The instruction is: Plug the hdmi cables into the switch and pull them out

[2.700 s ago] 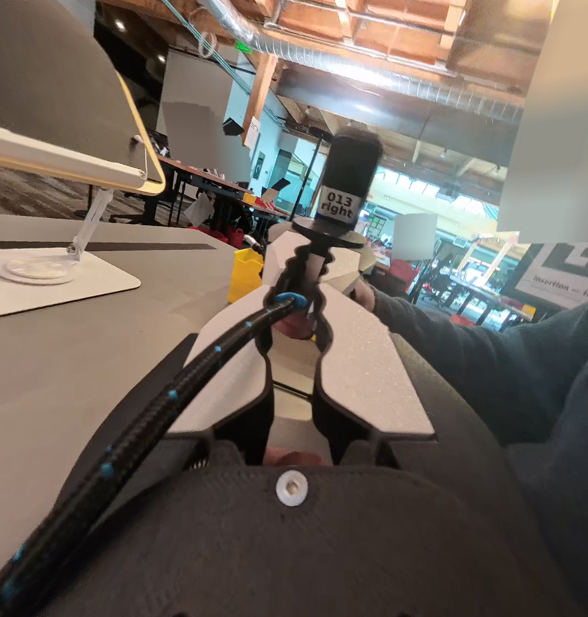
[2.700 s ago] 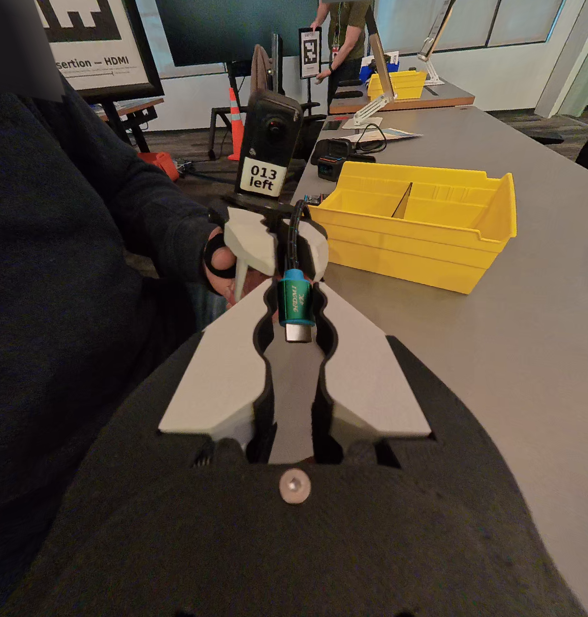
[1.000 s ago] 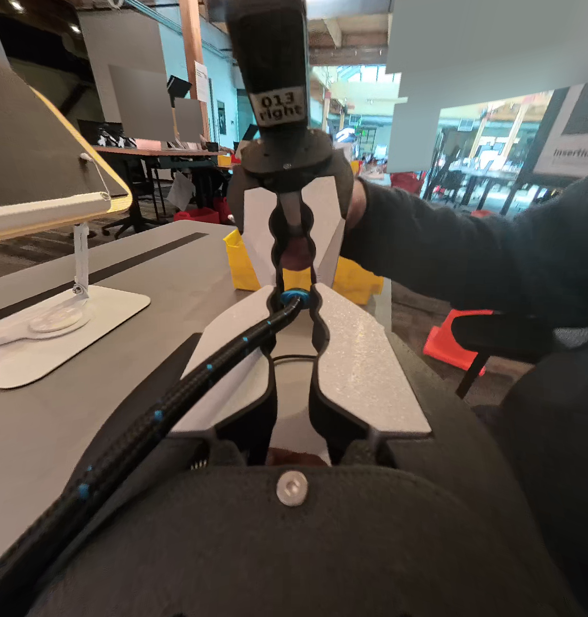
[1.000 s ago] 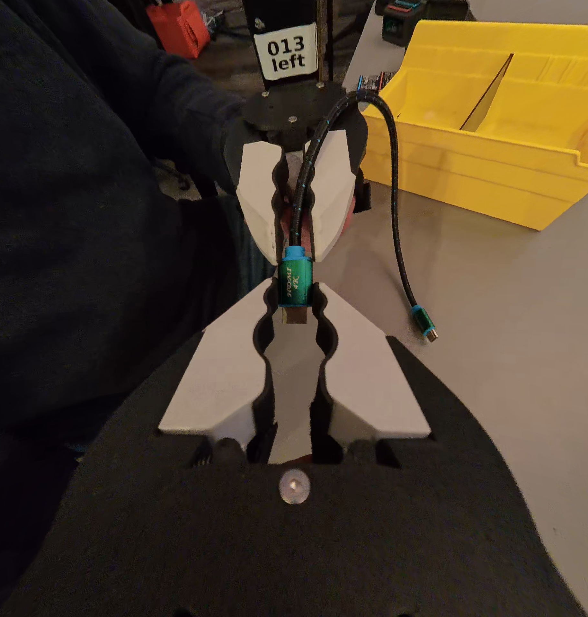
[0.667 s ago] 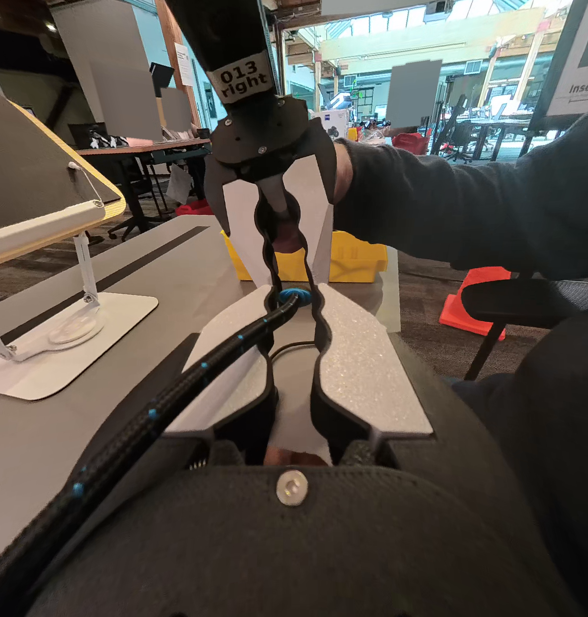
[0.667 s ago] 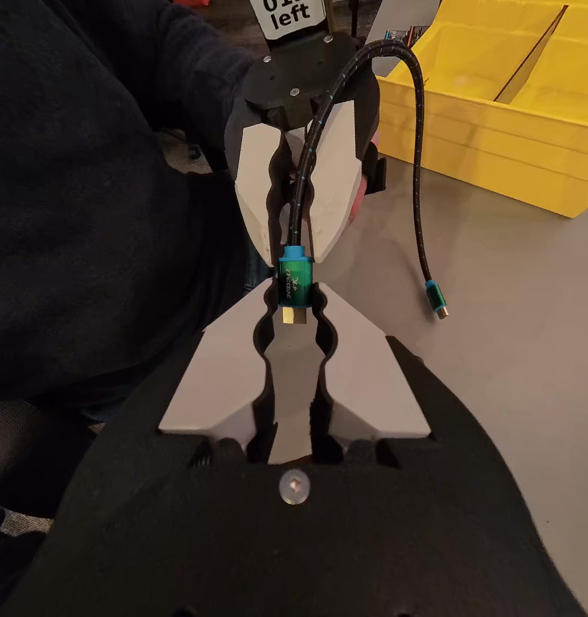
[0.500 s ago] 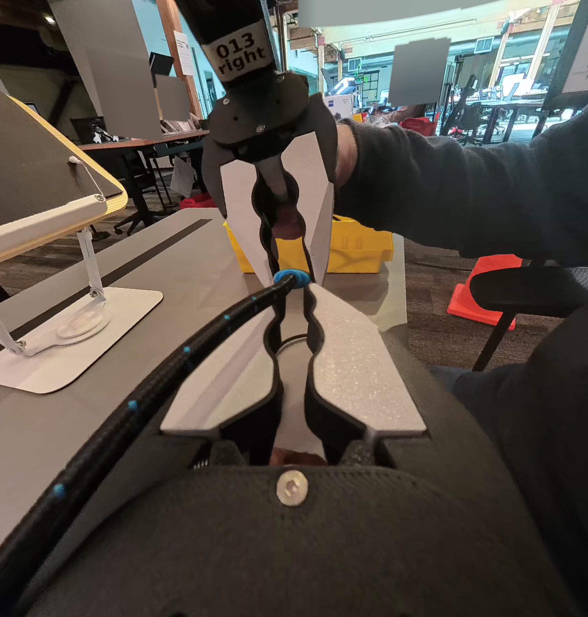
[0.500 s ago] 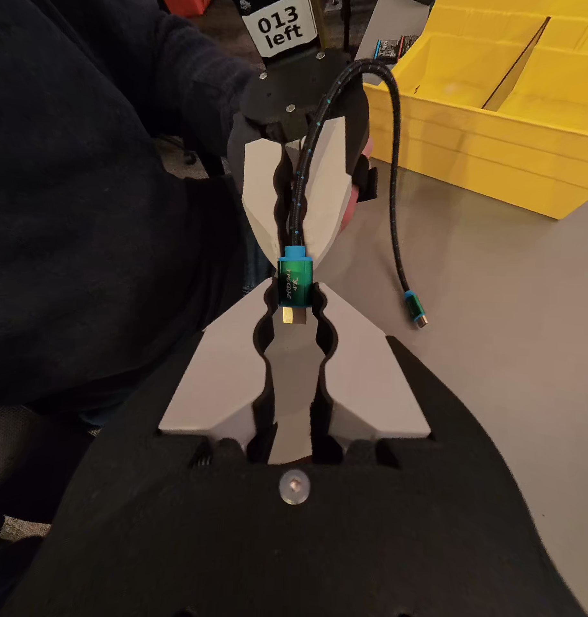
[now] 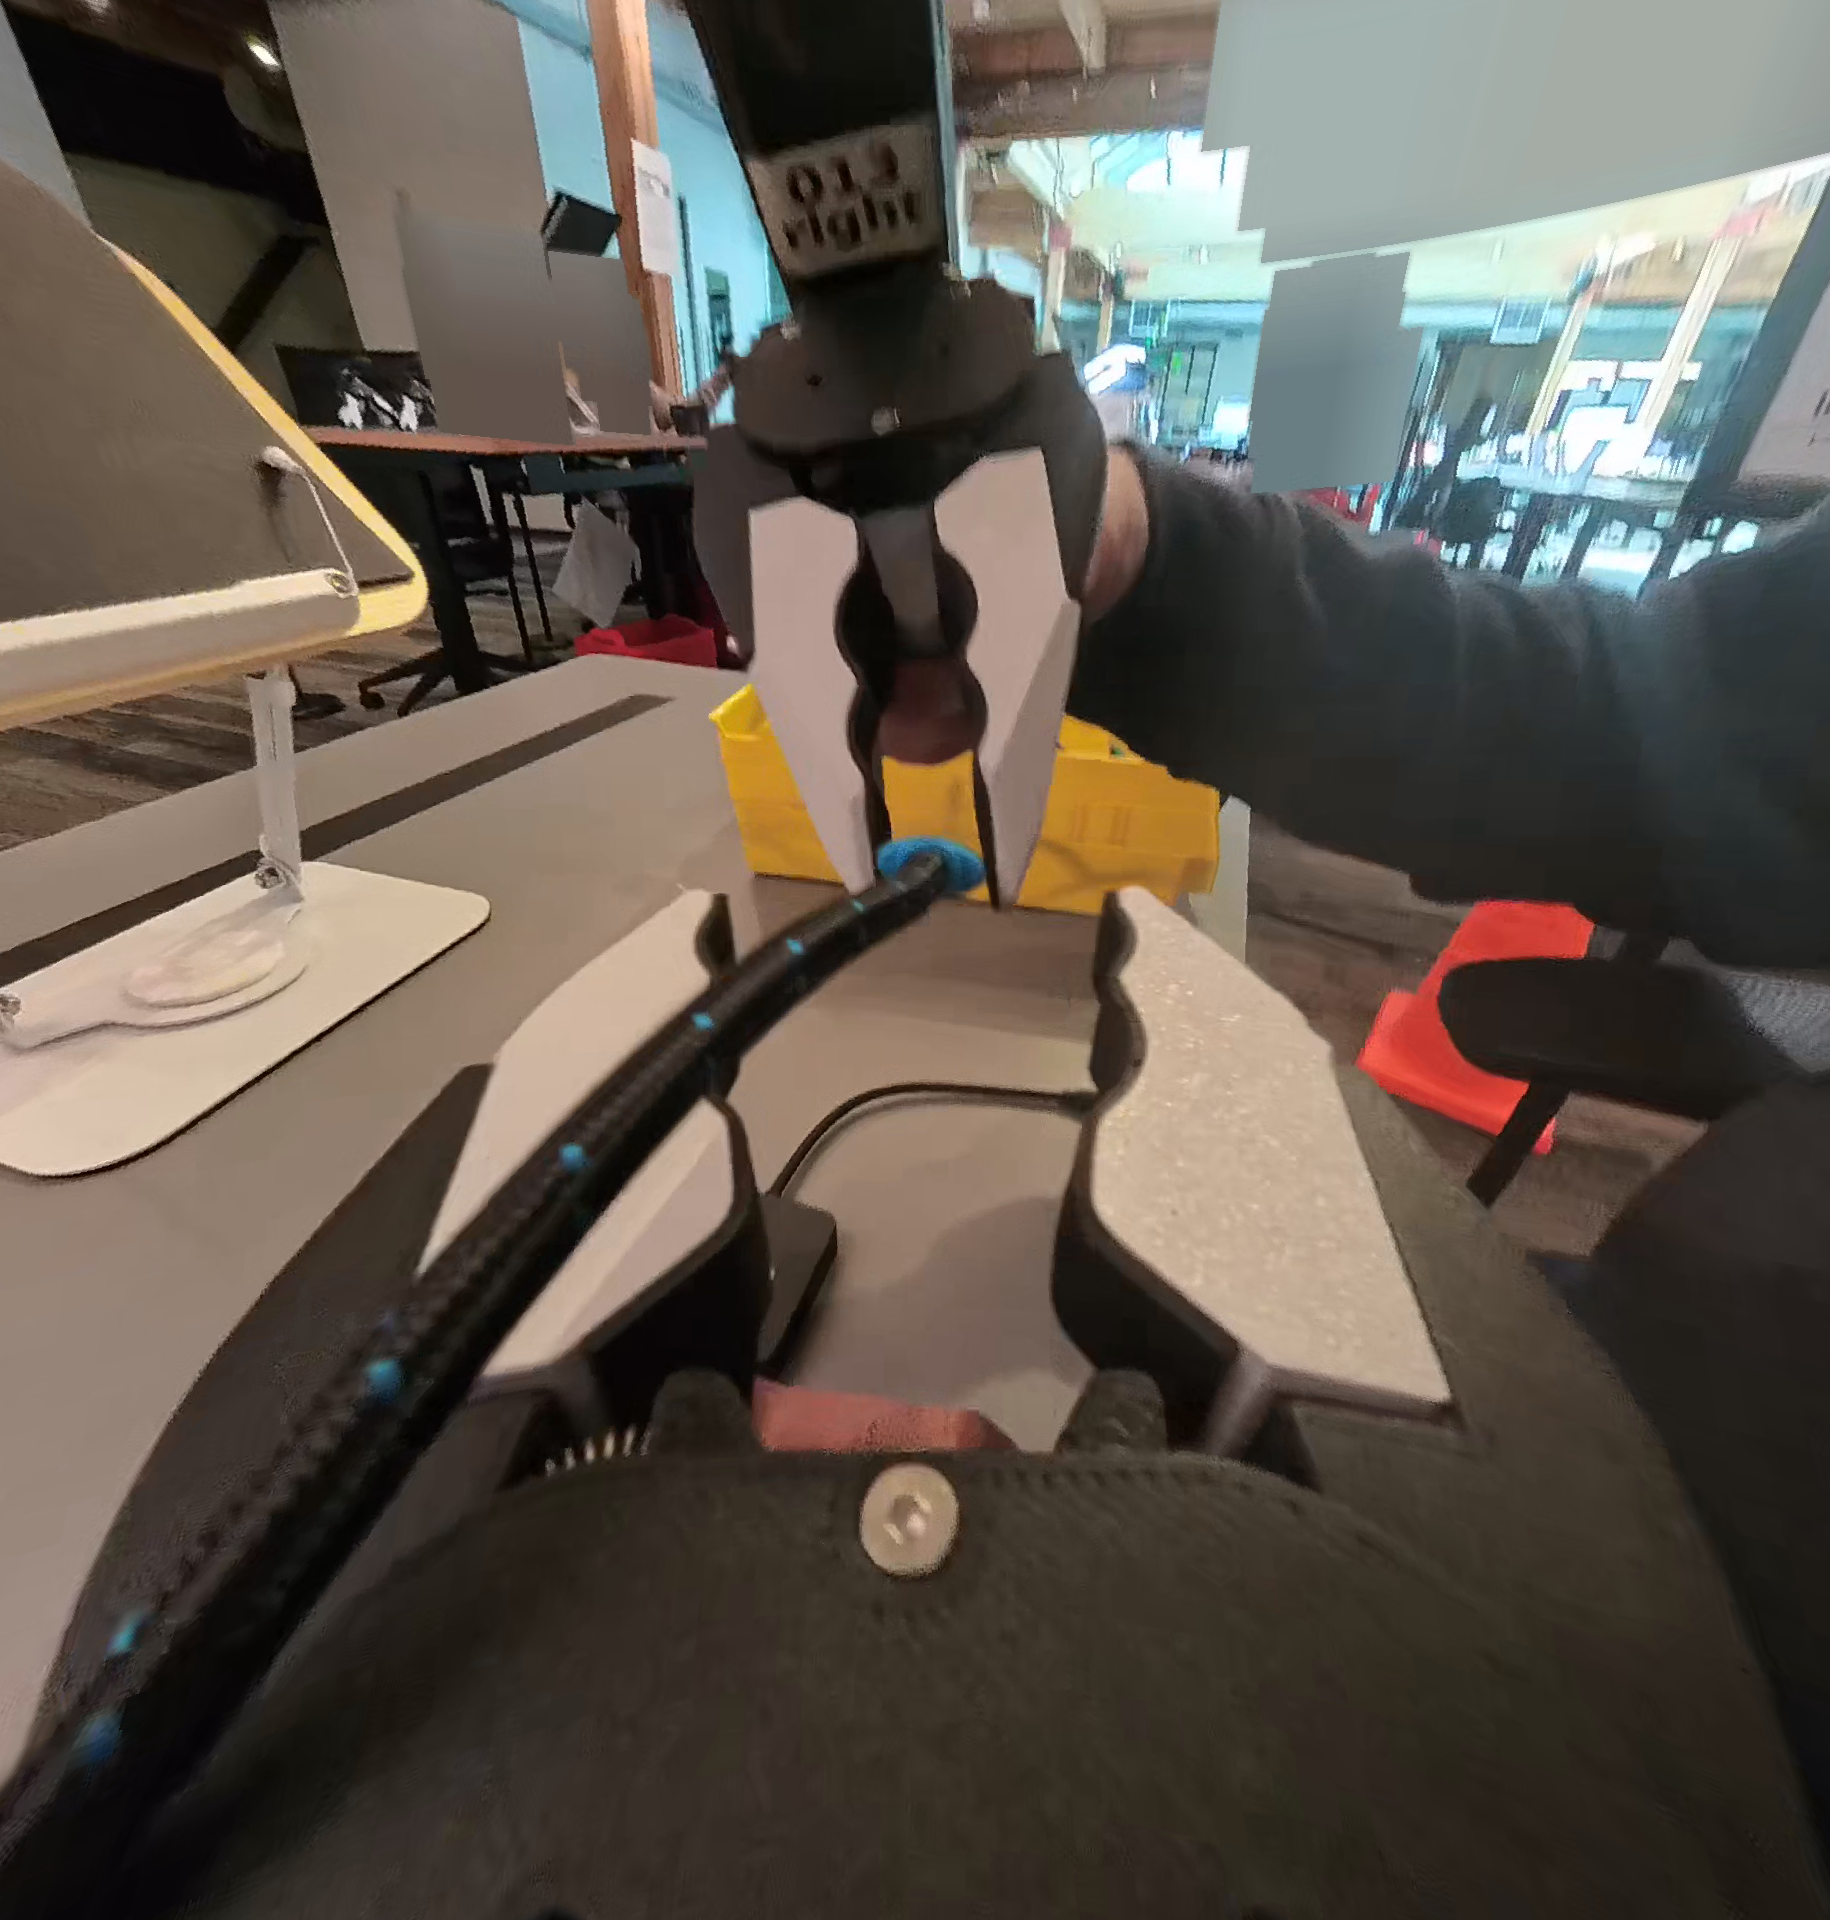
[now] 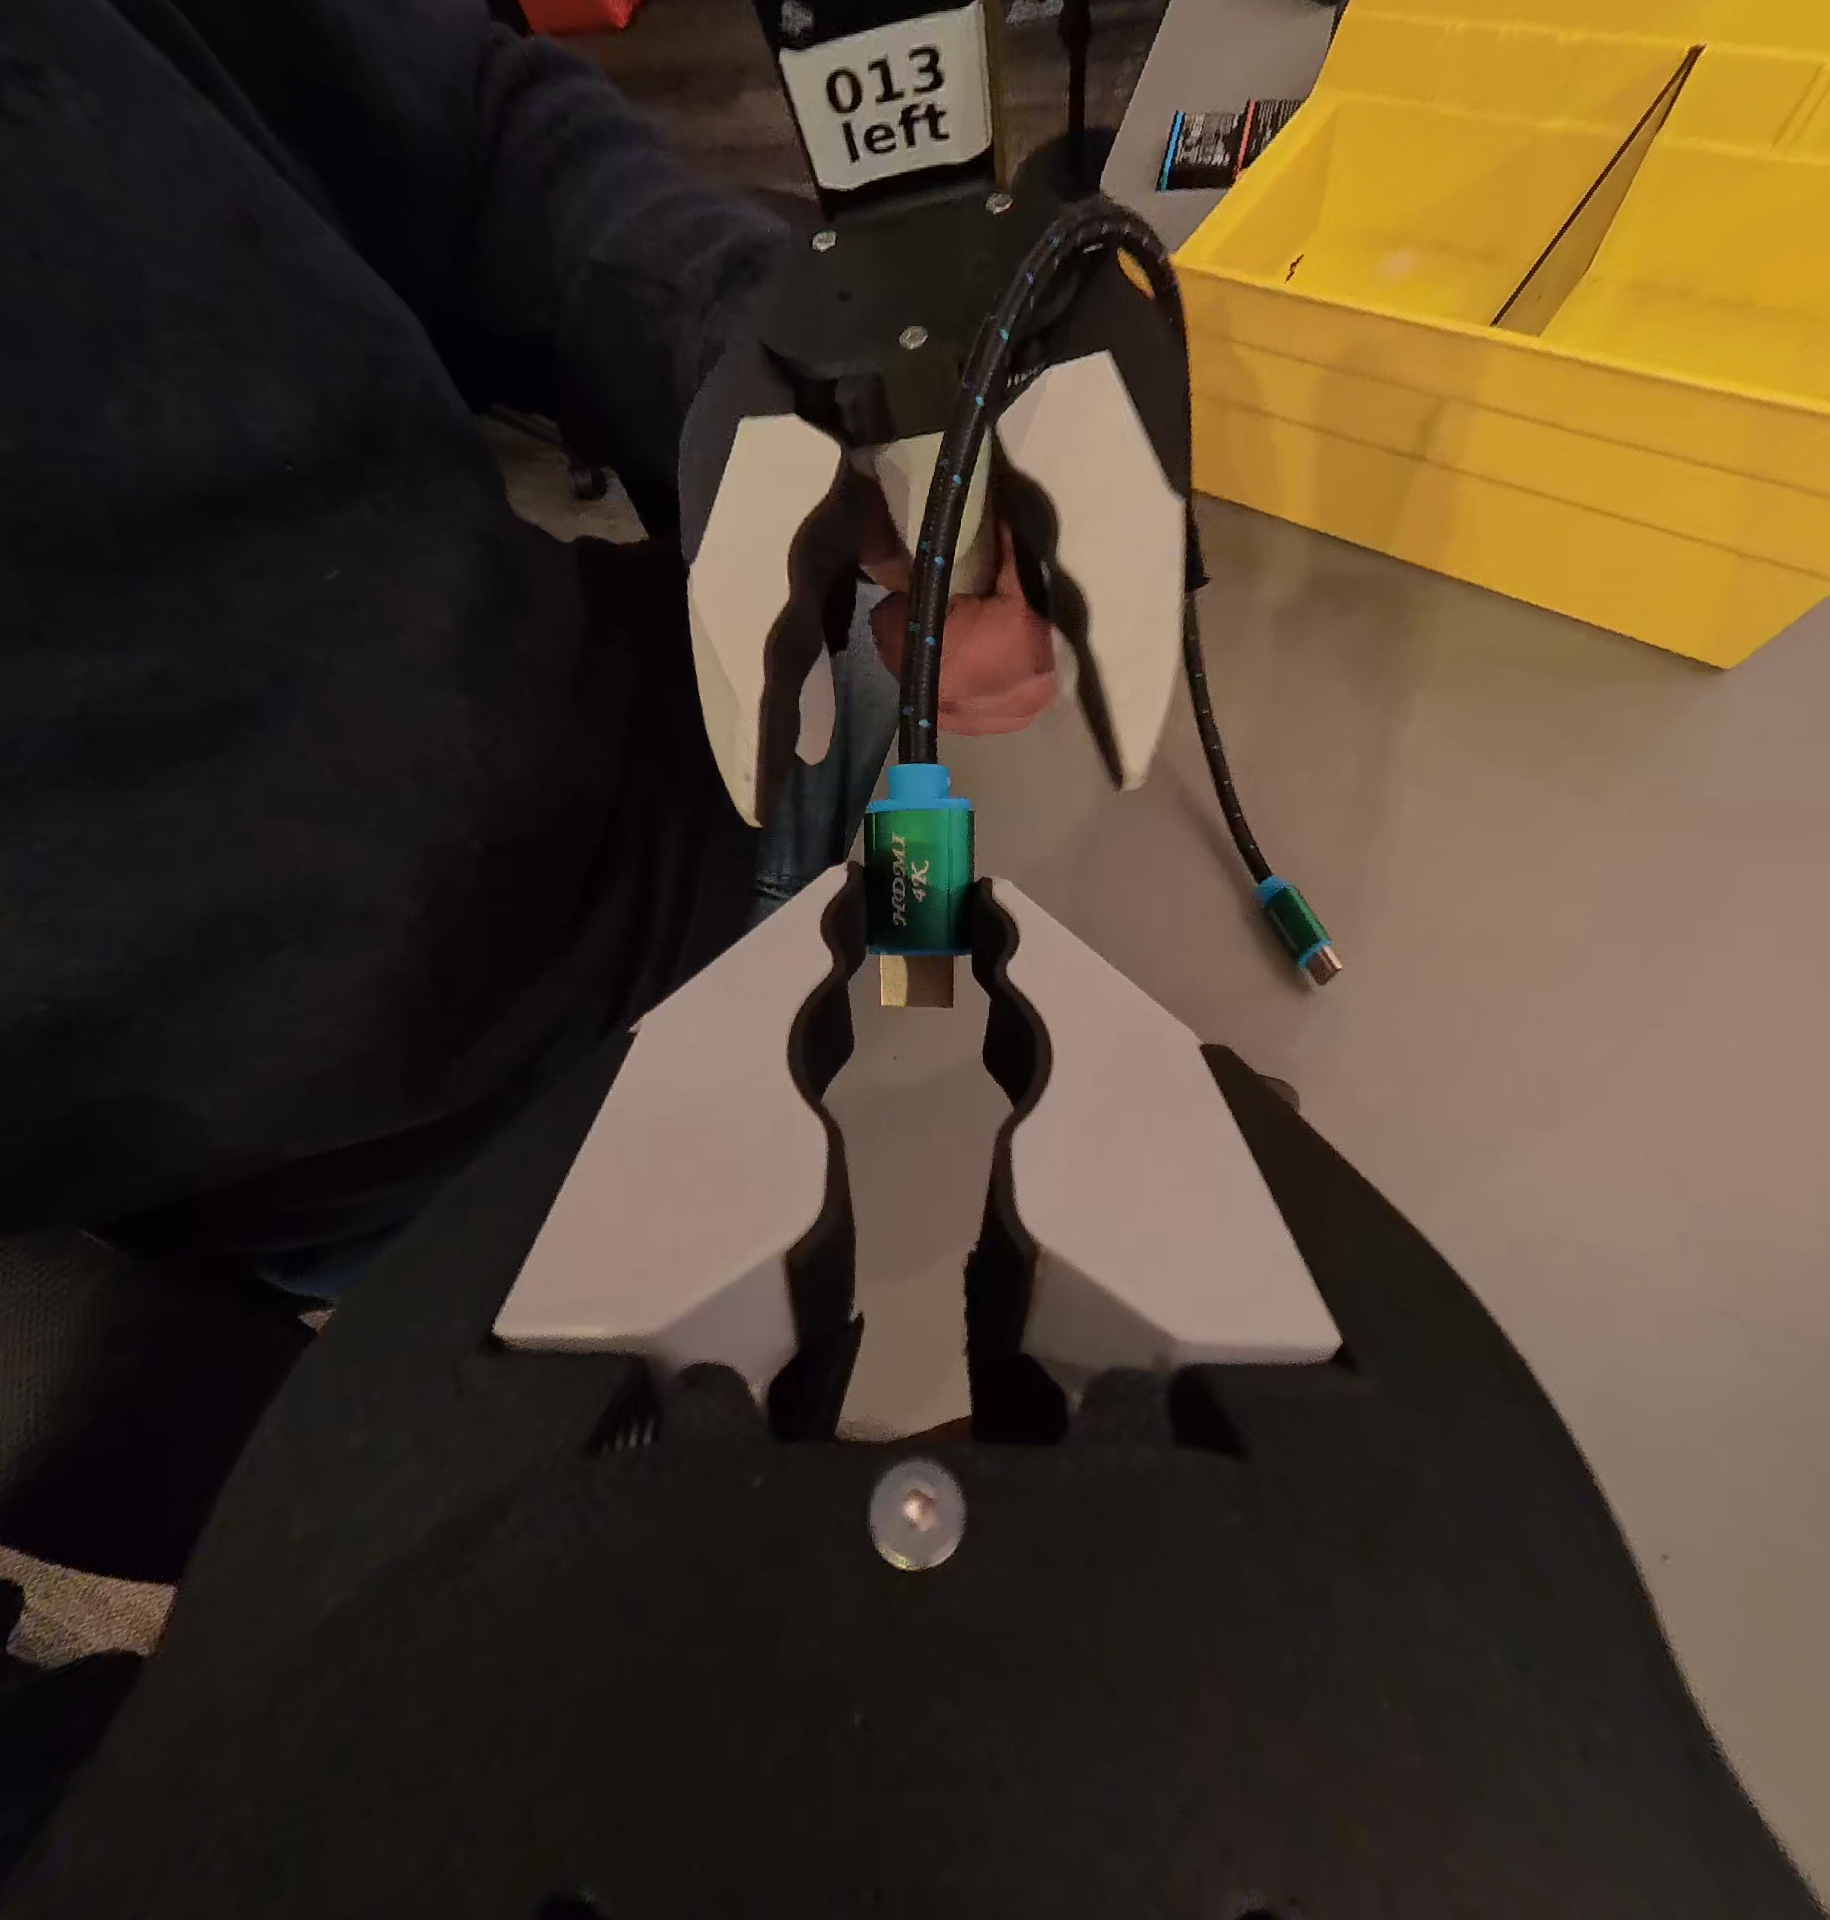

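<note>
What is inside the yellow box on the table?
The yellow box shows a dark divider between compartments, and the parts in view look empty. Its front wall hides the nearest floor, and the far right side is out of frame.

Both wrist cameras face each other closely, sharing the yellow bin [image 9: 1098,821].

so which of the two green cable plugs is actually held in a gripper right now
The larger green plug, pinched at the right gripper fingertips. The smaller green plug hangs free over the table; the left gripper is open.
</note>
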The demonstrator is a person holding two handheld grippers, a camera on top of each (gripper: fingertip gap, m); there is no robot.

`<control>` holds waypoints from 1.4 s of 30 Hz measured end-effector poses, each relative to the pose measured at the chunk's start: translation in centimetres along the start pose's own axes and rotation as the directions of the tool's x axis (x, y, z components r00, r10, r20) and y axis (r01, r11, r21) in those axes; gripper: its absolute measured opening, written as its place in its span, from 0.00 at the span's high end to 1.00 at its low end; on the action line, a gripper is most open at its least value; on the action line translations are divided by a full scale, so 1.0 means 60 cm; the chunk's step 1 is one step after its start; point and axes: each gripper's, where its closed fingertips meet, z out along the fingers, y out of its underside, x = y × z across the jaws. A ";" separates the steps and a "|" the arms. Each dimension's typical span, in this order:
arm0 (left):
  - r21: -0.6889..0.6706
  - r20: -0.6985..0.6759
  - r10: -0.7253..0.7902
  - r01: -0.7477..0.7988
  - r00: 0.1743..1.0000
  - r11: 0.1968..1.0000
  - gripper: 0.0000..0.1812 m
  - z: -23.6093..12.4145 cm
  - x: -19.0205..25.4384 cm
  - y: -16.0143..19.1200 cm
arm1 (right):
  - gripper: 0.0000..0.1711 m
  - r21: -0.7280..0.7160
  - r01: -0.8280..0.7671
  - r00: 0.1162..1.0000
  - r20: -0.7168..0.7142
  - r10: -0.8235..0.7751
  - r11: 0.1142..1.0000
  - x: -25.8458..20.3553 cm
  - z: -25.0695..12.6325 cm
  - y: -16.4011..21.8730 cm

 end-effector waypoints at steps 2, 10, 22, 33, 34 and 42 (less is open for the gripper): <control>0.055 -0.001 -0.045 0.045 0.999 0.997 0.58 0.005 -0.005 -0.014 | 0.89 -0.025 -0.002 1.000 0.014 0.002 1.000 -0.001 0.005 0.006; 0.288 -0.122 -0.258 0.283 0.958 0.915 0.69 0.006 -0.030 -0.100 | 0.90 -0.055 -0.005 1.000 0.018 0.006 0.998 0.001 0.003 0.010; 0.013 -0.111 0.049 -0.048 0.993 0.999 0.93 0.041 -0.003 -0.033 | 0.90 -0.134 0.003 0.999 -0.039 -0.008 0.991 0.002 -0.031 0.039; -0.058 -0.118 0.173 -0.181 0.978 0.982 0.84 0.042 0.006 -0.014 | 0.90 -0.107 -0.014 1.000 -0.015 0.012 0.994 0.000 -0.020 0.037; -0.067 -0.121 0.176 -0.185 0.977 0.980 0.86 0.041 0.006 -0.012 | 0.90 -0.110 -0.012 1.000 -0.009 0.012 0.994 -0.002 -0.017 0.037; -0.102 -0.138 0.232 -0.247 0.963 0.964 0.93 0.043 0.010 0.002 | 0.90 -0.167 -0.017 1.000 -0.001 0.017 0.986 0.000 -0.012 0.046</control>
